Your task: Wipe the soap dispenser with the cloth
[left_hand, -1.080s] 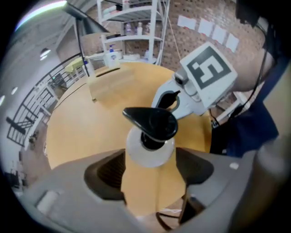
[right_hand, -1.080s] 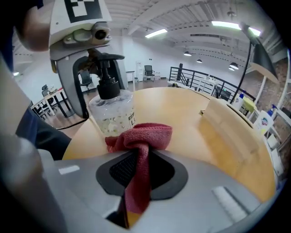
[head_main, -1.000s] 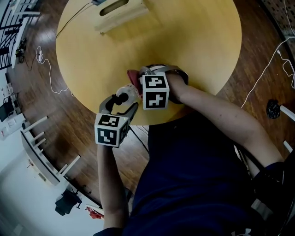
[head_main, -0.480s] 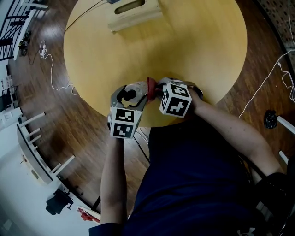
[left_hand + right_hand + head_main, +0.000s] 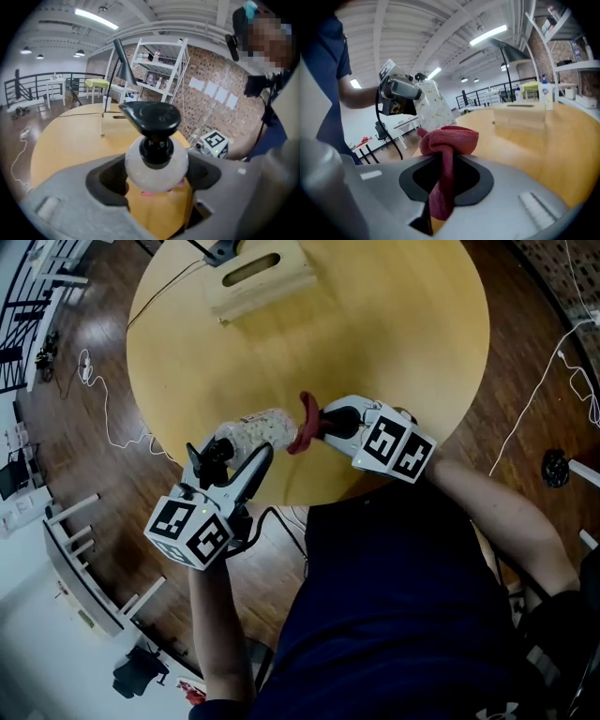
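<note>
The soap dispenser [image 5: 255,431], a pale speckled bottle with a black pump, is held tilted over the near edge of the round yellow table [image 5: 375,324]. My left gripper [image 5: 232,457] is shut on its body near the neck. In the left gripper view the black pump [image 5: 151,116] stands above the bottle [image 5: 157,165] between the jaws of the left gripper [image 5: 157,174]. My right gripper [image 5: 330,422] is shut on a red cloth [image 5: 304,424], whose bunched end touches the bottle's base. The right gripper view shows the cloth [image 5: 449,139] in that right gripper [image 5: 445,174], with the dispenser [image 5: 433,105] just behind it.
A wooden box [image 5: 258,273] with a slot stands at the table's far side, beside a black lamp base [image 5: 220,249] and its cable. White furniture [image 5: 84,559] and cables lie on the wooden floor to the left. A white shelf unit [image 5: 161,61] stands beyond the table.
Both grippers have lifted off the table's near edge. The left one has swung out to the left with the dispenser, now tilted; the right has rolled and holds the cloth at the bottle's base.
</note>
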The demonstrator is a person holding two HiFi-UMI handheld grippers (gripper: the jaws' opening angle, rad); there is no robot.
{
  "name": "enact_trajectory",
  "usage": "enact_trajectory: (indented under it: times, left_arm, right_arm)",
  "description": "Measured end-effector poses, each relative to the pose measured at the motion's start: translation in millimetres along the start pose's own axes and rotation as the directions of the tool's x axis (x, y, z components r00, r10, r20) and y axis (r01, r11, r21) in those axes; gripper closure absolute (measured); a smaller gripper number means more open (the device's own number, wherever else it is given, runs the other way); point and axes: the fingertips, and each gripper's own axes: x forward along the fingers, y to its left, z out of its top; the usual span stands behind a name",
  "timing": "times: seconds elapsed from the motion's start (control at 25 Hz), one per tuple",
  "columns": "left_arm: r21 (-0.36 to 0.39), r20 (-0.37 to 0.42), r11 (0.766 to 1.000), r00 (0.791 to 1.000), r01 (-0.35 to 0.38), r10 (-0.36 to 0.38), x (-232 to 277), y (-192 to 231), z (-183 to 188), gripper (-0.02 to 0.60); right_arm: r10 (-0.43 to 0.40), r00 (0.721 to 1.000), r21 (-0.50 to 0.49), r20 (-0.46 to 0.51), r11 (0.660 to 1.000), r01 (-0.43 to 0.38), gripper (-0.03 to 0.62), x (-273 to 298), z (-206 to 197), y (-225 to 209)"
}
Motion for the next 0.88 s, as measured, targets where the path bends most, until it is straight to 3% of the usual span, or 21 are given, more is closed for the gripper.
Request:
enact_trajectory:
  times: [0.16,0.36,0.64,0.88]
  left_arm:
    - [-0.077,0.058,0.993,0.995,0.084,-0.08,-11.6,-26.8,28.7,0.221]
    - [-0.201,0.154,0.968,0.981,0.151,-0.121,-13.5,-36.5,44.2,0.222]
    - [-0.233,0.119,0.97,0.992,0.075,-0.048,-9.9,-12.0,27.0,0.222]
    - [-0.245,0.106,0.968,0.994,0.06,-0.035,-4.6,-10.1,13.3,0.222]
  right_arm:
    - [-0.049,0.989,0.001,0.141,0.999,0.05,0.528,4.4,46.0,-15.1]
    - [0.077,0.988,0.001,0.133,0.997,-0.078,0.528,18.7,39.1,13.5]
    - [0.163,0.976,-0.003,0.144,0.986,-0.164,0.528,-0.8,23.6,54.5]
    - [0.097,0.978,0.021,0.184,0.995,-0.102,0.528,-20.7,24.6,25.6]
